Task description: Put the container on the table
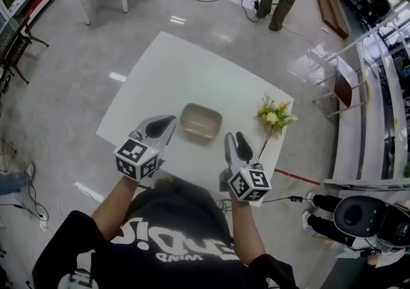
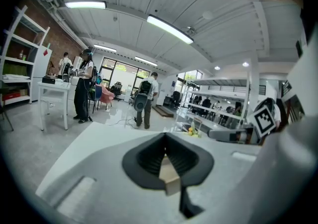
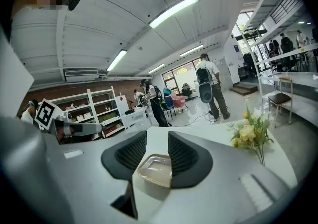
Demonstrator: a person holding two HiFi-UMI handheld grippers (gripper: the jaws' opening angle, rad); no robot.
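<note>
Head view: a beige rectangular plastic container [image 1: 200, 122] rests on the white worktop [image 1: 166, 70], between the left gripper [image 1: 168, 121] and the right gripper [image 1: 240, 142]. Left gripper view: the jaws meet at the tips, gripping nothing. Right gripper view: the jaws stand apart, clear of the container.

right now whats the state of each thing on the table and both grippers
container: upright on the table, open top, empty
flowers: on the table, in bloom
left gripper: jaws together at the tips
right gripper: jaws apart, gripping nothing
</note>
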